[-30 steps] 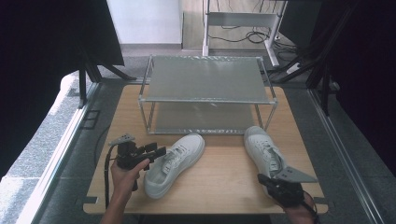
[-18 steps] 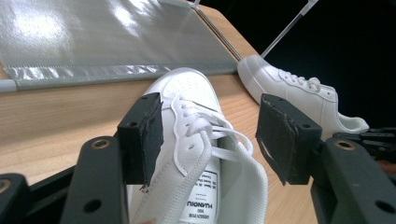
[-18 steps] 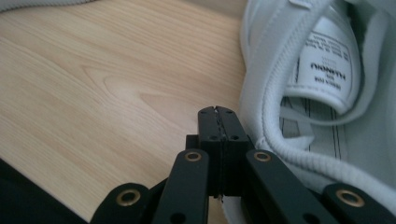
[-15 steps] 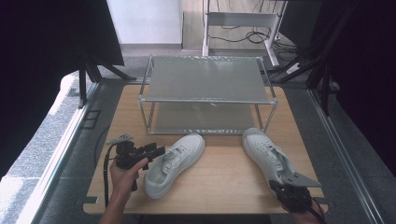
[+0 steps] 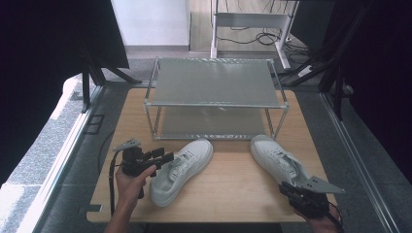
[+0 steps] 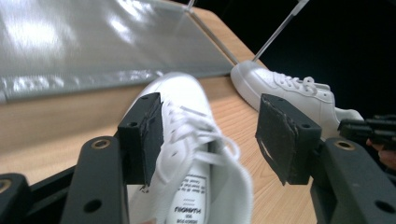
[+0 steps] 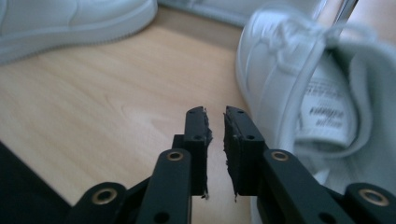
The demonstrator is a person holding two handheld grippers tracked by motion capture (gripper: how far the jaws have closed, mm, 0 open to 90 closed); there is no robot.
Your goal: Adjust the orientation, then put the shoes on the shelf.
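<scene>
Backing nearward off the right shoe [image 5: 278,162], the right claw [image 5: 297,192] is cracking open, empty; the left claw [image 6: 210,137] is spreading over the left shoe [image 5: 180,170] on the bench [image 5: 233,194], ready to grip.

Both shoe tongue labels [image 6: 190,196] carry print too blurred to read.

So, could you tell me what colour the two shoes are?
Both shoes are white, clearest in the high view.

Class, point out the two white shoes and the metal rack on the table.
left shoe [image 5: 180,171], high view, on its laces.
right shoe [image 5: 277,160], high view, on its laces.
metal rack [image 5: 214,82], high view, on its top shelf.
</scene>
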